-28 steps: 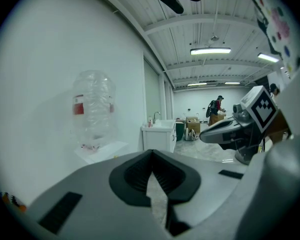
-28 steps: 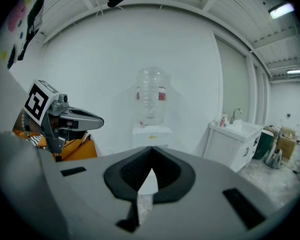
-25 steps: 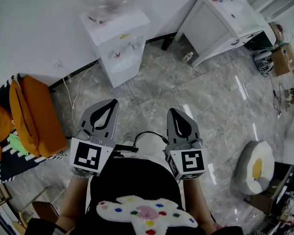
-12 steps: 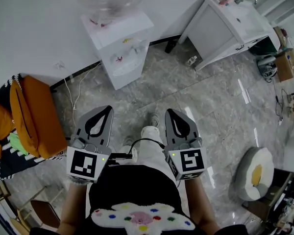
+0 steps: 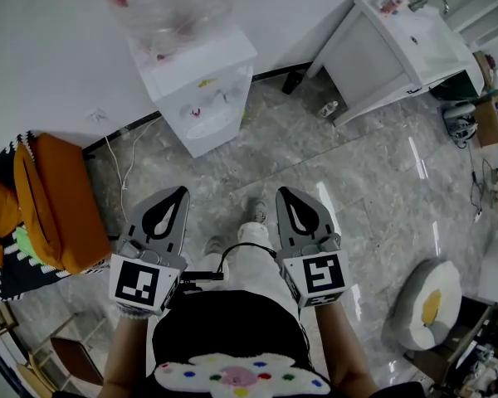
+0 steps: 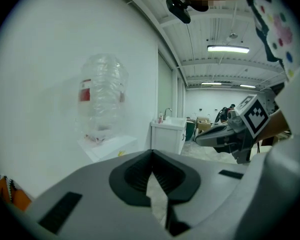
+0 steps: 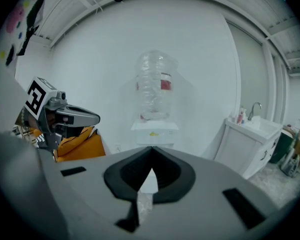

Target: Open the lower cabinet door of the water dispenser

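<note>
White floor-standing water dispenser (image 5: 201, 85), clear plastic bottle (image 5: 162, 7) on top, stands against the white wall, well ahead of me across the grey marble floor (image 5: 332, 164). Its lower cabinet door (image 5: 216, 137) faces me and looks closed; the handle is too small to make out. Left tool (image 5: 178, 194) and right tool (image 5: 284, 194) are both fully closed on nothing, side by side, well apart from the dispenser. I judge this the approach step. Next: close in, get low, open one tool at the door edge.

No text can be read on anything.
</note>
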`<state>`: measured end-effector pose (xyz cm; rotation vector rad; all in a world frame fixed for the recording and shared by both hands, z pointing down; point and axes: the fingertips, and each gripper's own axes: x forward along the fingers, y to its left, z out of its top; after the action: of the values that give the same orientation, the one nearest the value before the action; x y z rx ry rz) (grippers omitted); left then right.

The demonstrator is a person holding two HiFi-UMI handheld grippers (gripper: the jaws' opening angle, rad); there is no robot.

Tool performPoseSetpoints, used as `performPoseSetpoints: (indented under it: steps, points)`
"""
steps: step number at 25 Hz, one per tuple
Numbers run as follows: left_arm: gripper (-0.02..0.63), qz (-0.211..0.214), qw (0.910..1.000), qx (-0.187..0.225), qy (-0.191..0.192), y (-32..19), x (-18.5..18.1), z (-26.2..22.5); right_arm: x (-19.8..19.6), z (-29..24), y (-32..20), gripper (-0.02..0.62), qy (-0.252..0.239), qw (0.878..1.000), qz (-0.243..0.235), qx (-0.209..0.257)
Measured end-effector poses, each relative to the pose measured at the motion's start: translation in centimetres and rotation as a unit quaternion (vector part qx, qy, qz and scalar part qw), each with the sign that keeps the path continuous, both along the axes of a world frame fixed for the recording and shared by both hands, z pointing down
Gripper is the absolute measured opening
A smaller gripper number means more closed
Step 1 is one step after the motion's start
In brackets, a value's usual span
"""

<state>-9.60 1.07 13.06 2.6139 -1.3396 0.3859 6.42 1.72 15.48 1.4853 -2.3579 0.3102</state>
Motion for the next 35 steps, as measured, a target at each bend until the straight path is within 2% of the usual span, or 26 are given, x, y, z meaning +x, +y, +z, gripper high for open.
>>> performPoseSetpoints:
  steps: [4,11,12,13,14,18,24,35]
  points:
    - [0.012,-0.002,0.9997,-0.022,-0.005,-1.7,1.1,1.6,1.4,0.7,-2.2,0.003,-0.005,1.0,-0.002,-0.005]
    - [0.014,-0.009,0.9992,-0.037,0.01,-4.6,3.4,3.2,2.8,2.0,-5.2,0.003,0.002,1.0,-0.019,-0.007]
    - [0.015,-0.006,0.9991,-0.04,0.013,-5.0,3.7,3.5,2.8,2.4,-5.5,0.023,-0.003,1.0,-0.024,-0.012]
    - [0.023,-0.003,0.9989,-0.045,0.015,-5.3,4.1,3.8,2.9,2.8,-5.8,0.113,-0.005,0.999,-0.03,-0.016]
    - [0.043,-0.001,0.9987,-0.049,0.017,-5.6,4.4,4.2,3.0,3.2,-6.1,0.123,-0.004,0.999,-0.035,-0.02]
    - [0.083,0.001,0.998,-0.062,0.013,-6.8,5.6,5.9,3.6,5.0,-7.3,0.123,-0.002,0.998,-0.047,-0.033]
    - [0.084,-0.011,0.9971,-0.075,0.004,-8.5,6.6,9.1,3.9,8.6,-9.1,0.124,0.012,0.996,-0.079,-0.049]
    - [0.084,-0.041,0.9951,-0.09,0.007,-11.3,7.5,15.1,3.7,15.2,-13.6,0.126,0.01,0.992,-0.109,-0.063]
